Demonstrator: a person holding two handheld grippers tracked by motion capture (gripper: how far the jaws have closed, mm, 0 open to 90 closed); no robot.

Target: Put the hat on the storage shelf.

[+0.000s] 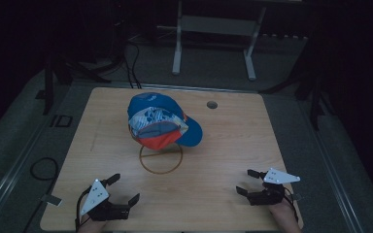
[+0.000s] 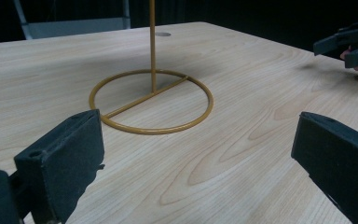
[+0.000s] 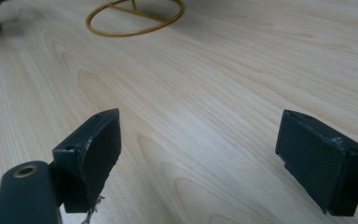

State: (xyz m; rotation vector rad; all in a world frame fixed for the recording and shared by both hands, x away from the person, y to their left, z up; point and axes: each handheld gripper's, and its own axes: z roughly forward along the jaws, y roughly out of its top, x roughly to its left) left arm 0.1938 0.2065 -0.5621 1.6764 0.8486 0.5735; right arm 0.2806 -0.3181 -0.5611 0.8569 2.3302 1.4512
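Observation:
A blue cap (image 1: 162, 120) with a patterned panel and an orange-red brim sits on top of a gold wire stand (image 1: 161, 158) in the middle of the wooden table (image 1: 228, 145). The stand's ring base (image 2: 151, 101) and thin upright post lie ahead of my left gripper (image 2: 198, 158), whose jaws stand wide open with nothing between them. My left gripper (image 1: 122, 188) rests near the table's front left. My right gripper (image 1: 248, 181) is at the front right, open and empty (image 3: 200, 149), with the ring base (image 3: 135, 17) far ahead of it.
A small round hole (image 1: 212, 104) is set in the table's far right part. The right gripper (image 2: 349, 44) appears at the right edge of the left gripper view. Dark floor with cables and a white frame (image 1: 213, 29) lies beyond the table.

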